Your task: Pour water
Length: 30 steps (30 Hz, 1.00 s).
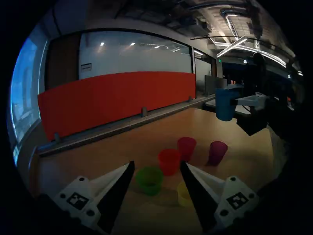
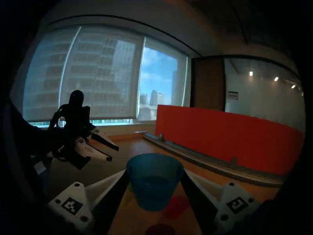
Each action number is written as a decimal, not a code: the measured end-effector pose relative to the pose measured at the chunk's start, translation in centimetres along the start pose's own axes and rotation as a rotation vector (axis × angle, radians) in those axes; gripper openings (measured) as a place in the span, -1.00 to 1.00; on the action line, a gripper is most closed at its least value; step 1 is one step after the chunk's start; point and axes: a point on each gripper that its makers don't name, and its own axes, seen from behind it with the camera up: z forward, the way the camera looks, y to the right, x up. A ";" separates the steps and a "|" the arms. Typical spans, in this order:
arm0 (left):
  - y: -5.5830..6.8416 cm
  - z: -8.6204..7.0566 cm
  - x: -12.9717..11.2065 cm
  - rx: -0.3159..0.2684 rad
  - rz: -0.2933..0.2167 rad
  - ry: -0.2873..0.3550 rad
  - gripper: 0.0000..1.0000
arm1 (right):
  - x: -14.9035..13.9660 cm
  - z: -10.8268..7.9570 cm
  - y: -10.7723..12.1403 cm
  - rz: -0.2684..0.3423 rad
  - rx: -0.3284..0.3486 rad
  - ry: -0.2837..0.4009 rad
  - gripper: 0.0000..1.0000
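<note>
Right claw (image 2: 155, 172) clamps the blue cup (image 2: 154, 192), water inside, held above the worktop (image 1: 242, 156). Left claw (image 1: 156, 163) is spread wide and empty, aimed at the red cup (image 1: 169, 160) and 4 others. Risk: if you tip from this height, water likely overshoots the small rims.

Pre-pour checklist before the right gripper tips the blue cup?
1. Right gripper shut on blue cup: ok, a finger on each side.
2. Blue cup upright, water inside: ok.
3. Left gripper open, holding nothing: ok.
4. Green cup, red cup and purple cup upright on table: ok.
5. Blue cup lined up over a receiving cup: cannot tell.
</note>
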 end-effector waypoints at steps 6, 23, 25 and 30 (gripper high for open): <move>-0.2 0.9 -1.4 -0.004 0.007 -0.037 0.72 | 0.4 0.1 0.3 -0.008 -0.004 0.002 0.83; -1.3 4.0 -5.5 -0.013 -0.016 -0.149 0.72 | 1.3 0.0 0.6 -0.021 0.007 0.014 0.83; -1.4 4.3 -5.9 -0.016 -0.019 -0.162 0.72 | 1.4 -0.1 0.6 -0.021 0.008 0.015 0.83; -1.4 4.9 -7.0 -0.026 -0.026 -0.198 0.72 | 1.4 -0.1 0.7 -0.022 0.009 0.015 0.83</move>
